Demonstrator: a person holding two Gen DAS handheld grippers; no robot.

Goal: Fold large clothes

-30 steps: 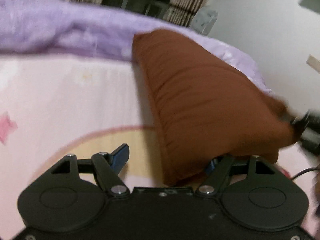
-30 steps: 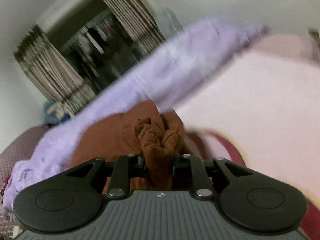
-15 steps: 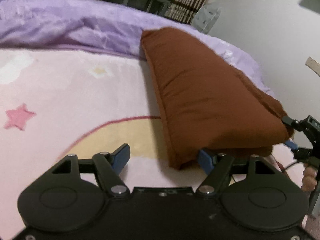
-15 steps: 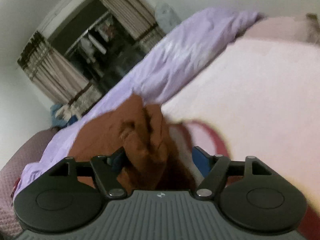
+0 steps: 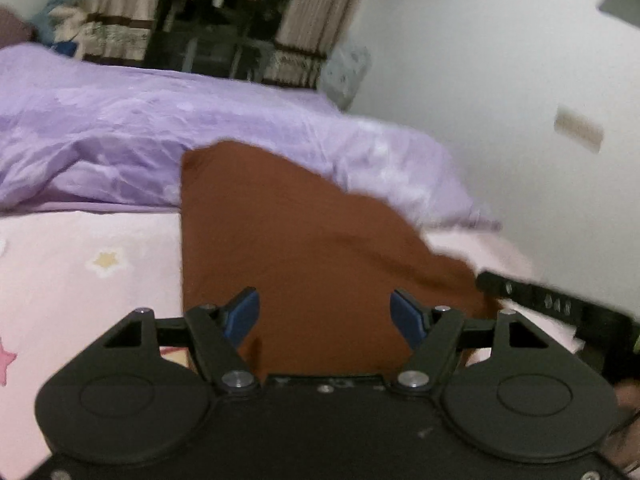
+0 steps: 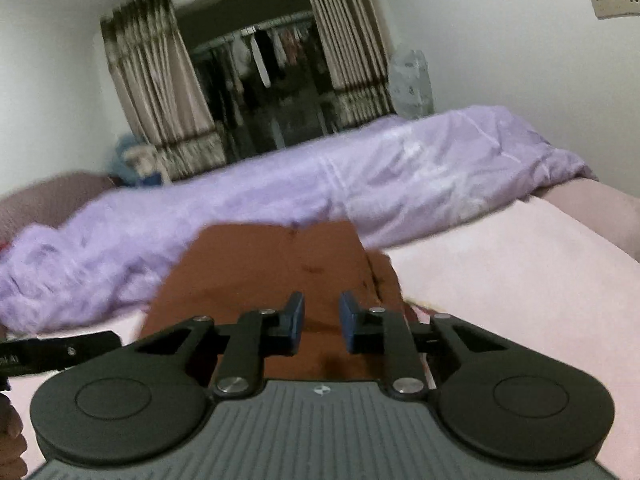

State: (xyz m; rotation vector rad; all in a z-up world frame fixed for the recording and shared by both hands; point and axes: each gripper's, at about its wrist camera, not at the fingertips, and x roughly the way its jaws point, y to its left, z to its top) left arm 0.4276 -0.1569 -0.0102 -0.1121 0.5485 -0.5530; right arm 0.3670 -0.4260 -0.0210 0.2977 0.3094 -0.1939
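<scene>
A folded brown garment (image 5: pixel 304 248) lies on the pink bed cover (image 5: pixel 80 280), its far end against a purple duvet (image 5: pixel 120 128). My left gripper (image 5: pixel 324 314) is open and empty, its blue pads wide apart just above the garment's near end. In the right wrist view the same garment (image 6: pixel 272 268) lies ahead. My right gripper (image 6: pixel 322 322) hovers over its near edge with the pads a narrow gap apart, holding nothing. The other gripper shows at the right edge of the left view (image 5: pixel 560 308) and at the left edge of the right view (image 6: pixel 52 352).
The purple duvet (image 6: pixel 360 184) is heaped along the far side of the bed. Behind it are curtains (image 6: pixel 160 92) and a dark closet opening. A white wall (image 5: pixel 500 80) stands close on the right. The pink cover (image 6: pixel 520 272) extends right of the garment.
My right gripper let go of the bunched brown cloth and drew back, and its jaws narrowed again. My left gripper moved right, over the garment's near end. The garment now lies flat.
</scene>
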